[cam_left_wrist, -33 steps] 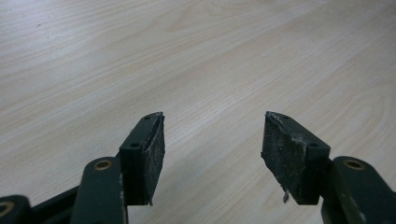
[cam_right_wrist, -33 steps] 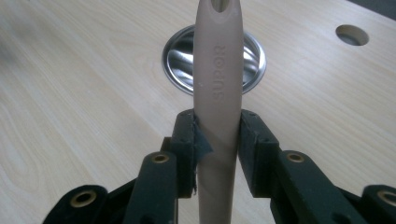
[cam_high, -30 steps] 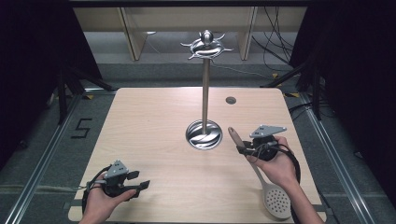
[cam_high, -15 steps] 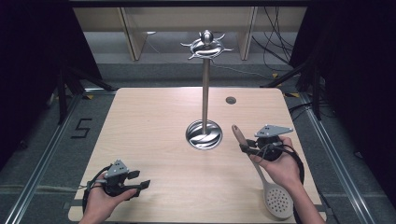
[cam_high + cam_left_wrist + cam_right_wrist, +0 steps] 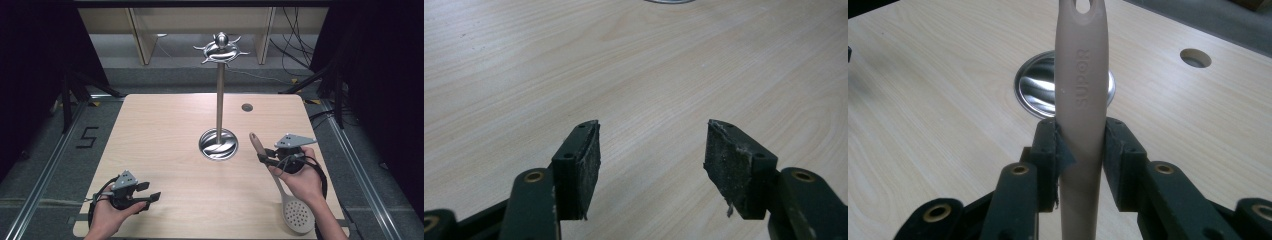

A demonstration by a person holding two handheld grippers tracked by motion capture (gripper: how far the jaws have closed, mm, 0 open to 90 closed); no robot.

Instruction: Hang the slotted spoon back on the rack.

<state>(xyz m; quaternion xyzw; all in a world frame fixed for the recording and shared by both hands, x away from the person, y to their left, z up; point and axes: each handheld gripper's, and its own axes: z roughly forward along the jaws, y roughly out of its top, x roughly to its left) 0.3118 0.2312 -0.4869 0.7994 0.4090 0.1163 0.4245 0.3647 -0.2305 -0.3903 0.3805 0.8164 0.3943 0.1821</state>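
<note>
We had the right gripper [image 5: 264, 159] clamped across the handle of the slotted spoon [image 5: 295, 216], its pads pressing either side of the shaft, with the handle's hanging hole ahead of the jaws and the perforated bowl trailing behind near the table [image 5: 165, 125] edge. The left gripper [image 5: 147, 196] rested low, jaws wide apart and holding nothing. We judged the pick-up done, while hanging the spoon on the hook stand [image 5: 218, 145] ahead of the right gripper remained.
</note>
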